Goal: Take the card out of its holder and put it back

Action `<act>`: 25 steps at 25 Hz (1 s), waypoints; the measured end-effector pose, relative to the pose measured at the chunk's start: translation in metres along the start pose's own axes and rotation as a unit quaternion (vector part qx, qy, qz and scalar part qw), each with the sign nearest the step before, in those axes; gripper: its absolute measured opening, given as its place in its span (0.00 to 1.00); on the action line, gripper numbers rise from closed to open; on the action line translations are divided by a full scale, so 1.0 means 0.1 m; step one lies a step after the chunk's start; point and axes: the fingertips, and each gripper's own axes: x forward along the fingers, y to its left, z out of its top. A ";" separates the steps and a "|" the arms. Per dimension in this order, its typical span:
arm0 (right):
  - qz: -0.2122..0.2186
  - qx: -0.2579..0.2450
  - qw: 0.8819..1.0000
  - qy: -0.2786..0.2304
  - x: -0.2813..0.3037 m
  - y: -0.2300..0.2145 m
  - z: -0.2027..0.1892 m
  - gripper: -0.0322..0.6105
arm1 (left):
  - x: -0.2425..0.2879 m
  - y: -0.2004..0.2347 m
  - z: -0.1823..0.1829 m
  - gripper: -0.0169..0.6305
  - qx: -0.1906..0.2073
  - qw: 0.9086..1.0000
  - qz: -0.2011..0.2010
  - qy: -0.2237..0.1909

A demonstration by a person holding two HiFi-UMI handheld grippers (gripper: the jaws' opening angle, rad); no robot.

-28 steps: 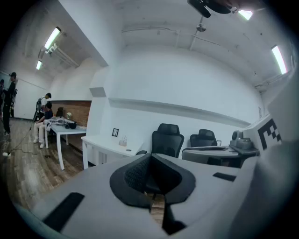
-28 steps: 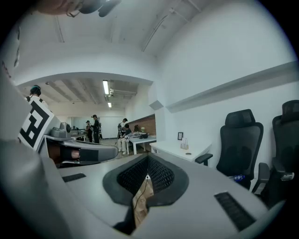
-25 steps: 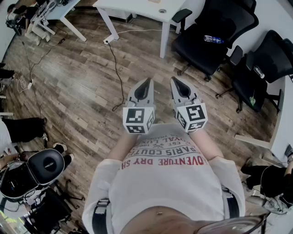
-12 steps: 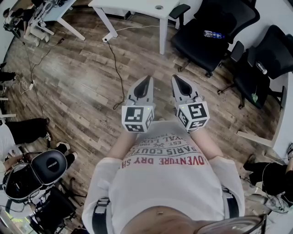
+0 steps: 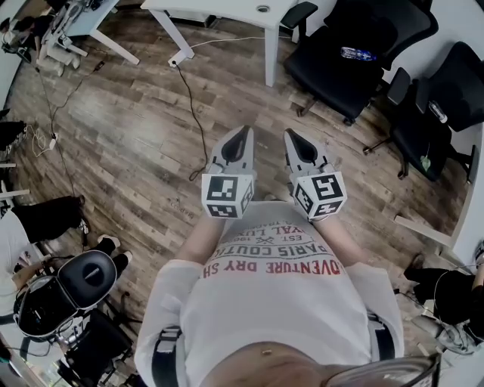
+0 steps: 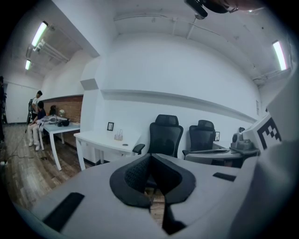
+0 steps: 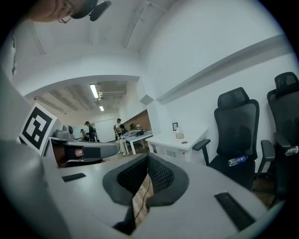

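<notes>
Floor (image 5: pixel 128 151) matt wood plank; desk (image 5: pixel 215 7) smooth white.

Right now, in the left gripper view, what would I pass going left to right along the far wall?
Group of people → far white table → long white desk → black high-backed office chair → second black office chair.

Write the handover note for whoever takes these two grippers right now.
Left claw: shut, empty, held in front of the person's white printed T-shirt.
Right claw: shut, empty, beside the left.
Card and holder: in no view; only a wooden floor, a white desk and black office chairs ahead.
Done: nothing shown.
To do: find the holder, take the card out, put it back.
</notes>
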 end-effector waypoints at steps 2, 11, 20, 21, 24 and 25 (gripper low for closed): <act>-0.006 -0.006 1.000 -0.003 0.13 -0.02 0.05 0.09 | 0.11 0.13 0.05 0.06 -0.007 1.000 -0.005 -0.001; -0.027 -0.011 0.999 0.021 1.18 0.05 0.23 0.09 | 0.60 1.07 0.35 0.06 -0.034 0.999 -0.034 0.002; -0.051 -0.021 0.998 0.025 2.51 0.44 0.52 0.09 | 0.97 2.42 0.79 0.06 -0.037 0.997 -0.064 -0.018; -0.053 -0.022 0.998 0.025 2.64 0.48 0.55 0.09 | 1.00 2.56 0.82 0.06 -0.038 0.997 -0.066 -0.020; -0.059 -0.025 0.998 0.025 2.93 0.56 0.60 0.09 | 1.08 2.91 0.89 0.06 -0.043 0.996 -0.069 -0.022; -0.061 -0.025 0.997 0.027 3.02 0.57 0.61 0.09 | 1.11 3.01 0.90 0.06 -0.045 0.996 -0.070 -0.022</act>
